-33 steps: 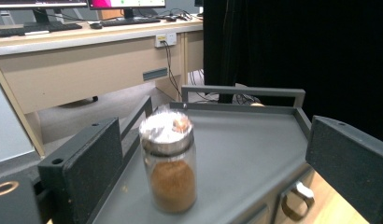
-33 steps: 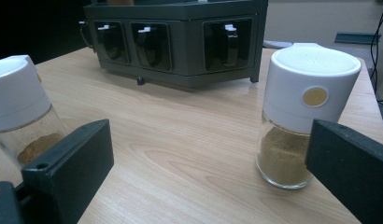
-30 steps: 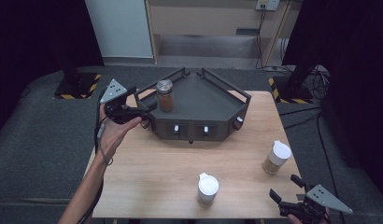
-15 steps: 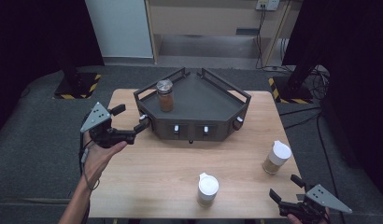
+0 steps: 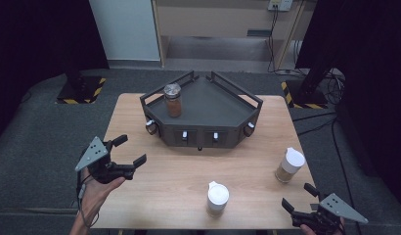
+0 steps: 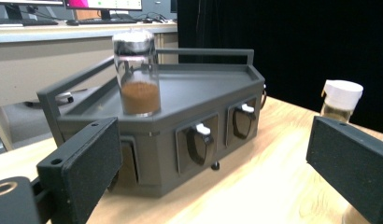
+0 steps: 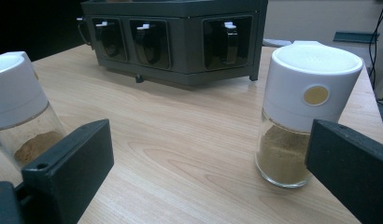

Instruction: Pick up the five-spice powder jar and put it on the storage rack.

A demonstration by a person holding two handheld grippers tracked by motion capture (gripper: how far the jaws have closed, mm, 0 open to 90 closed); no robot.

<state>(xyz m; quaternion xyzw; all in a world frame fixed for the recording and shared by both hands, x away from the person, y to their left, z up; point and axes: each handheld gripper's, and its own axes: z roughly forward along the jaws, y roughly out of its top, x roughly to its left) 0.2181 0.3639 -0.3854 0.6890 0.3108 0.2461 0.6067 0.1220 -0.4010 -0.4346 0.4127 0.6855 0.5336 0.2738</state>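
The right hand-held gripper (image 5: 300, 197) is sitting at the counter's (image 5: 154, 186) near right corner, partly cut off by the bottom edge of the high view, with its jaws spread apart and gripping nothing. The left hand-held gripper (image 5: 129, 150) is hovering over the counter's left edge, jaws likewise released and empty. Three spice jars are standing upright, long axes vertical. The silver-lidded jar (image 5: 172, 100) of brown powder is resting on the left part of the dark rack (image 5: 223, 105), and in the left gripper view its lid is looking blurred. Two white-capped jars are standing on the counter: one (image 5: 217, 198) near the front edge, the other (image 5: 289, 165) near the right edge. The rack's front is showing three slots.
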